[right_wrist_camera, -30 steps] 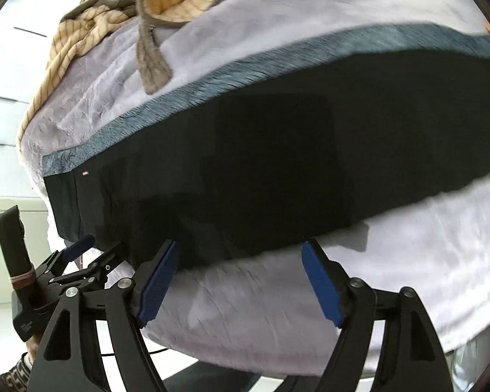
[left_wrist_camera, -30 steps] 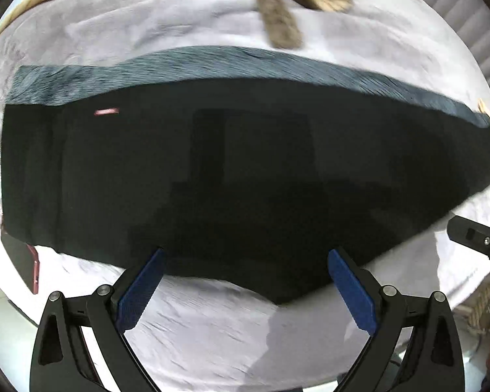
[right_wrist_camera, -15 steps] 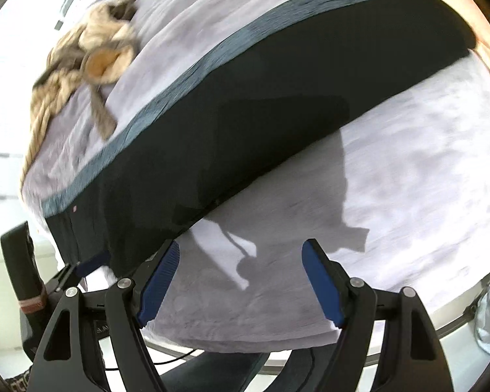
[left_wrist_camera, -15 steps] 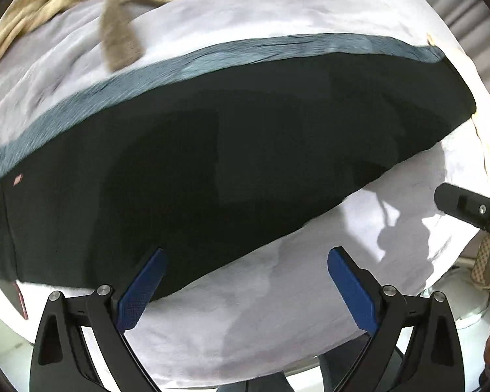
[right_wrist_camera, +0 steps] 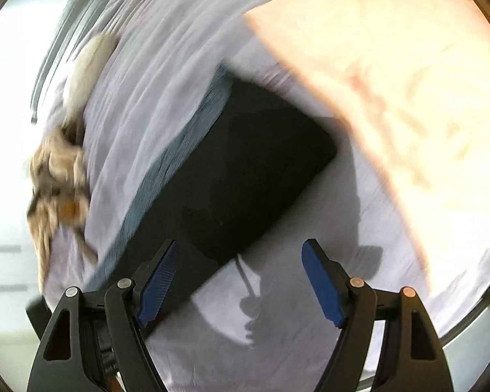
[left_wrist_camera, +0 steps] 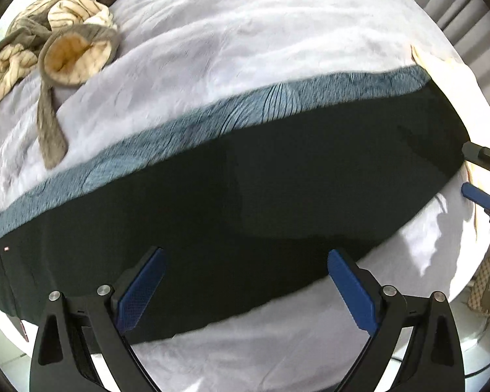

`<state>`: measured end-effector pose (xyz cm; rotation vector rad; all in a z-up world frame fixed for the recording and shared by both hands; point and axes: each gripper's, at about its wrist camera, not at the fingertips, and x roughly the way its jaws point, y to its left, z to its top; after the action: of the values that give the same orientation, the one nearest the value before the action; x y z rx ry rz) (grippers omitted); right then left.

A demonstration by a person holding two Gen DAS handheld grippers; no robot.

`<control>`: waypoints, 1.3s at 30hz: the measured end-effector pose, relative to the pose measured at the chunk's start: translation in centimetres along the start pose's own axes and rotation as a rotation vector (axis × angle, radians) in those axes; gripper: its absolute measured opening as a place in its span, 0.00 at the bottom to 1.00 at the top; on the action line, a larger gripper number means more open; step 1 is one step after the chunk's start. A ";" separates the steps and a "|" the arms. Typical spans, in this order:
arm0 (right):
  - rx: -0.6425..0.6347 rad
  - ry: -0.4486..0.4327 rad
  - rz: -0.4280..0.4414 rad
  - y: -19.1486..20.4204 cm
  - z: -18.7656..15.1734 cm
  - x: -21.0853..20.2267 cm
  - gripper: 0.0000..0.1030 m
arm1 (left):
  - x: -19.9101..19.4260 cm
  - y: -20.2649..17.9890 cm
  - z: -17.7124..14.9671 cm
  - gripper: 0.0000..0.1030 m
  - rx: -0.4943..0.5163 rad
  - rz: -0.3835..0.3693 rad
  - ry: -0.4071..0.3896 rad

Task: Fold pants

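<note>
Dark pants lie flat and long across a pale lilac bed, with a grey-blue strip of the underlying leg showing along their far edge. My left gripper is open and empty, low over the near edge of the pants. My right gripper is open and empty, over the bed by the hem end of the pants; it also shows at the right edge of the left wrist view. The right wrist view is blurred.
A crumpled striped beige garment lies at the far left of the bed; it shows blurred in the right wrist view. A cream pillow or sheet covers the bed's far right. A patterned bag sits on the floor.
Both grippers have swung to the right along the pants. The right gripper has moved to the hem end and turned toward it. Both stay open and empty.
</note>
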<state>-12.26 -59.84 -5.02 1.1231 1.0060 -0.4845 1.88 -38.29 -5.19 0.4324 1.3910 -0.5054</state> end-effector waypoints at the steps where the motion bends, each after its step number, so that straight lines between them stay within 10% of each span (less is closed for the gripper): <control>1: 0.024 -0.002 0.007 -0.5 0.7 0.2 0.78 | 0.4 -0.2 1.5 0.96 -0.008 0.003 -0.001; 3: 0.073 -0.004 0.037 -1.6 2.0 0.9 0.67 | 0.7 -0.4 2.4 0.96 -0.023 0.010 0.000; 5: 0.099 -0.015 0.052 -2.3 3.0 1.2 0.16 | 1.4 -1.4 4.0 0.96 -0.031 0.019 0.007; 6: 0.115 -0.014 0.060 -2.6 2.9 1.3 0.15 | 1.6 -1.7 4.3 0.96 -0.031 0.025 0.007; 15: 0.154 -0.025 0.034 -3.4 2.5 0.1 0.25 | 5.8 -6.0 11.1 0.97 -0.022 0.059 0.043; 21: 0.112 -0.009 0.117 -4.0 2.2 -0.3 0.47 | 5.5 -5.9 8.0 0.97 -0.026 0.065 0.047; 39: 0.115 0.038 0.320 -4.3 1.7 4.4 0.47 | 6.7 -5.7 7.9 0.97 -0.007 0.077 0.037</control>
<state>-12.64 -62.46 -10.89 1.3724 0.8181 -0.2664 5.71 -48.01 -10.71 0.4904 1.4060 -0.4314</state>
